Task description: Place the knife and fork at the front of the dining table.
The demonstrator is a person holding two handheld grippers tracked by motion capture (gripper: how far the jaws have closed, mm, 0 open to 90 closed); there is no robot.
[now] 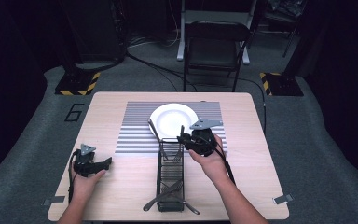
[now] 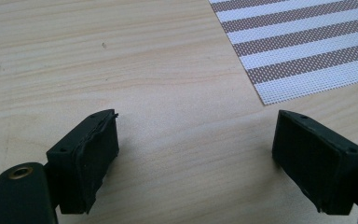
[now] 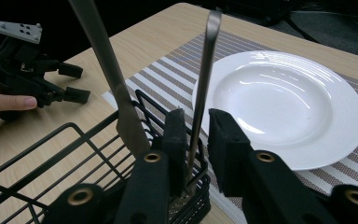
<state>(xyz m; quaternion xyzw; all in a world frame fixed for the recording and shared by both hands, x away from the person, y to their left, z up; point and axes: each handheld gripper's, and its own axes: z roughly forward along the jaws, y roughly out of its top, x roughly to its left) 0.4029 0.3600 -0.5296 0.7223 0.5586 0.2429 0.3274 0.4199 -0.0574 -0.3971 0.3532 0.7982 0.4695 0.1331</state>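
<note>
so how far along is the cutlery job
Early, by the look of it. The white plate sits on the striped mat with no cutlery laid beside it. The right claw has its jaws around a utensil handle standing in the black wire rack. Another utensil stands beside it, and the left claw rests open.

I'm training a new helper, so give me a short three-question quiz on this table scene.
1. True or false: the plate lies on the striped mat.
2. Whose fingers stand wide apart over bare table: A, left gripper; B, right gripper?
3. Fill in: the right gripper's fingers flank an upright utensil handle standing in the wire ___.
Key: 1 true; 2 A; 3 rack.
</note>
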